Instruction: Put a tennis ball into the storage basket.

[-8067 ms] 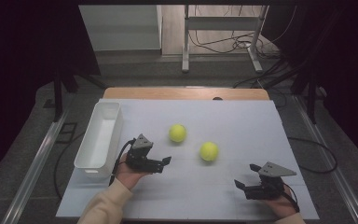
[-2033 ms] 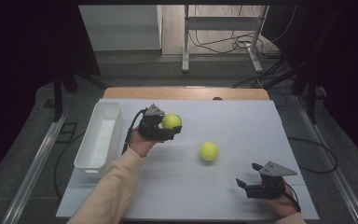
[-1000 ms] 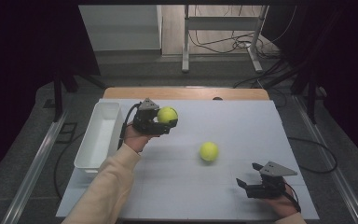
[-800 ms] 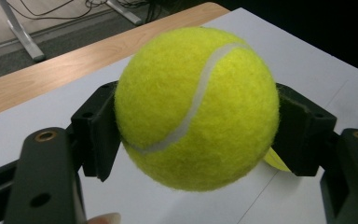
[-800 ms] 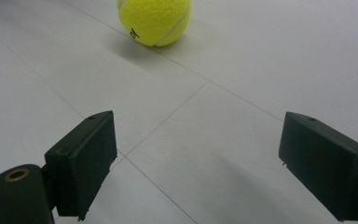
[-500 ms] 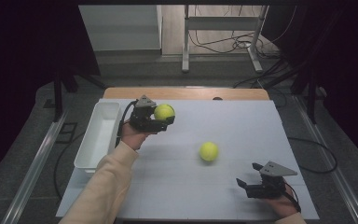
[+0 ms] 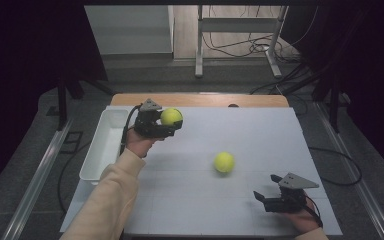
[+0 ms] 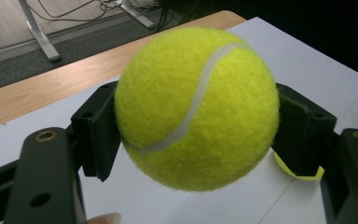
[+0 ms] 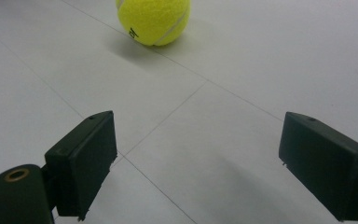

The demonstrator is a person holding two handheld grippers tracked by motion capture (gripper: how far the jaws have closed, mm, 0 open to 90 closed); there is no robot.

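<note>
You are pinching one tennis ball [image 7: 171, 116] in the left gripper [image 7: 156, 123], lifted just right of the white bin [image 7: 101, 150]; the right gripper [image 7: 275, 202] is resting spread, the other ball [image 7: 224, 162] lying far-left of it.

1. Left gripper [image 8: 196, 121] is clamping a yellow tennis ball [image 8: 196, 109], one black pad pressing at the ball's 9 o'clock, the other at its 3 o'clock.
2. Ball is hanging clear above the white table surface [image 8: 307, 60], white seam curving from 1 o'clock down to 8 o'clock.
3. A second yellow ball [image 8: 299, 171] is peeking out at 4 o'clock, mostly hidden behind the pad there.
4. A wooden table edge [image 8: 37, 93] is running across at 10 o'clock.
5. Grey floor, metal stand legs [image 8: 39, 35] and cables are lying at 11 to 12 o'clock.
6. A fingertip [image 8: 103, 218] is showing at 7 o'clock, bottom edge.
</note>
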